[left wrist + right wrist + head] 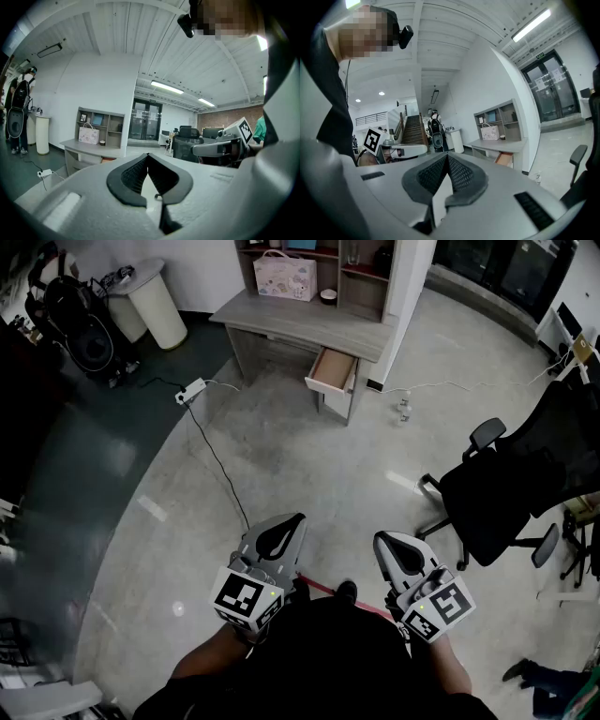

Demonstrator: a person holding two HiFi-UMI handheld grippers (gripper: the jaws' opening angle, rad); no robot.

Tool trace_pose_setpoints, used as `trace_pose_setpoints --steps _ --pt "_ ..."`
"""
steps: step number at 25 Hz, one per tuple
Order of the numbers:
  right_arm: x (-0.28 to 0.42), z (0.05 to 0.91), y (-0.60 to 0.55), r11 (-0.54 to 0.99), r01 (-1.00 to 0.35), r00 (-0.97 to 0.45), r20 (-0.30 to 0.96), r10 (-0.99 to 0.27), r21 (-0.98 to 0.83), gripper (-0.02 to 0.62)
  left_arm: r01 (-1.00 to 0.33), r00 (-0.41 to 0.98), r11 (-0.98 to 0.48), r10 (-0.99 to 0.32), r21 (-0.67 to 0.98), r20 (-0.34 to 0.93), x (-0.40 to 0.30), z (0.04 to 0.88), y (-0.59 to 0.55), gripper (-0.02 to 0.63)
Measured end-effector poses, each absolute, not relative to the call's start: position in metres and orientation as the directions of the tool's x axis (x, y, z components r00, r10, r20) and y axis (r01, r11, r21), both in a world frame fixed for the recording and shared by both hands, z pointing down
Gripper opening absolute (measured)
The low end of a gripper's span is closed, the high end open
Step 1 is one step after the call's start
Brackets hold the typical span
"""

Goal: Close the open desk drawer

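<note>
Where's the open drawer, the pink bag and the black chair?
open drawer [335, 366], head view, its wooden inside.
pink bag [284, 279], head view, its front side.
black chair [495, 499], head view, its seat.

Bright, even indoor light is filling all 3 views. In the left gripper view, ceiling strip lights [168, 87] are glowing high above the counter [89, 146]. In the right gripper view, 1 more strip light [533, 24] is burning out to white far above the counter [497, 145]. In the head view, the pale floor [309, 465] in front of the counter [300, 320] is throwing back soft glare patches, while the floor far left of the counter is lying much darker. Shadows are falling faint and soft. Both gripper views are bending strongly at the edges, with black corners closing in around the counter's room.
</note>
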State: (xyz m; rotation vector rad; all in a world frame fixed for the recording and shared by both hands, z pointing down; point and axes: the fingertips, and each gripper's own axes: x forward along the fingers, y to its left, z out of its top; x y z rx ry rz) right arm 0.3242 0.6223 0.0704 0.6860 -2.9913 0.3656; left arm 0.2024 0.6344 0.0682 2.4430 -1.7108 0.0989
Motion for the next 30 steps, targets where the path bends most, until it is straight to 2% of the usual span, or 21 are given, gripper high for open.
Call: trace_pose_setpoints --steps 10,19,24,30 --pt "0.32 0.08 0.617 0.87 -0.426 -0.905 0.105 -0.413 -0.247 0.011 -0.938 0.344 -0.333 -0.927 0.091 0.15 0.2 0.072 0.631 0.008" --pt "0.255 0.079 0.612 0.865 -0.371 -0.924 0.041 -0.38 -0.337 0.011 -0.968 0.243 -0.228 -0.957 0.106 0.158 0.118 0.079 0.66 0.008" --pt "0.216 0.076 0.616 0.869 -0.37 -0.925 0.048 -0.376 -0.329 0.012 -0.969 0.236 -0.221 -0.961 0.108 0.144 0.077 0.081 0.654 0.008" --pt "0.202 0.084 0.585 0.846 -0.398 -0.914 0.072 -0.4 -0.355 0.012 -0.961 0.27 -0.257 -0.952 0.097 0.146 0.062 0.081 0.617 0.008"
